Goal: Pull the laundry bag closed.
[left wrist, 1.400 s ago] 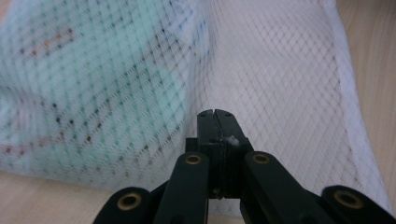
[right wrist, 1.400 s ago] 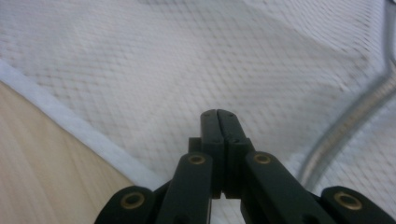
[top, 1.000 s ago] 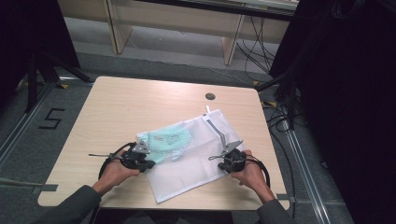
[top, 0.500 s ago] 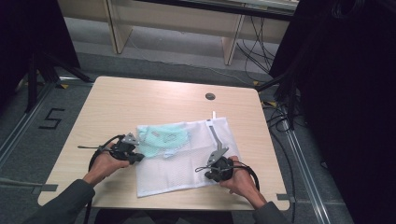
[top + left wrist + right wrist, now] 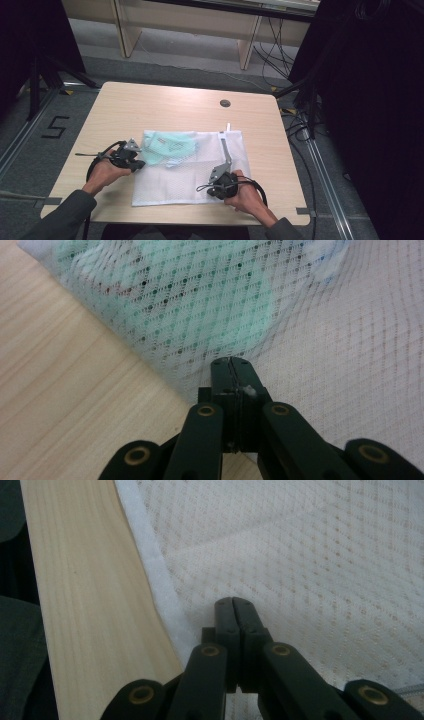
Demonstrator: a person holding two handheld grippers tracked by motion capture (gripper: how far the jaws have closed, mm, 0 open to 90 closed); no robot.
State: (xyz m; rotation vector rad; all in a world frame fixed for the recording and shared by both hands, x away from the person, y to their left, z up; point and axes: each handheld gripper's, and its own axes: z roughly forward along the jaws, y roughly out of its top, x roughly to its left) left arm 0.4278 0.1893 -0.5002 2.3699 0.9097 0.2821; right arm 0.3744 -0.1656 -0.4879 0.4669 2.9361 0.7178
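A white mesh laundry bag lies flat on the wooden table, with a pale green cloth inside its upper left part. My left gripper is at the bag's left edge, shut, pinching the mesh just below the green cloth; in the left gripper view its jaws meet with a bit of white fabric between them. My right gripper sits on the bag's lower right part, below the grey zipper strip. Its jaws are shut over the mesh, near the bag's hemmed edge.
A small round dark cable port sits in the table near its far edge. Cables trail from both grippers toward the near table edge. Floor rails, a marked "5" and dark stands surround the table.
Both hands have moved left and toward the near edge, and the bag came with them. It has turned from a slanted lie to square with the table.
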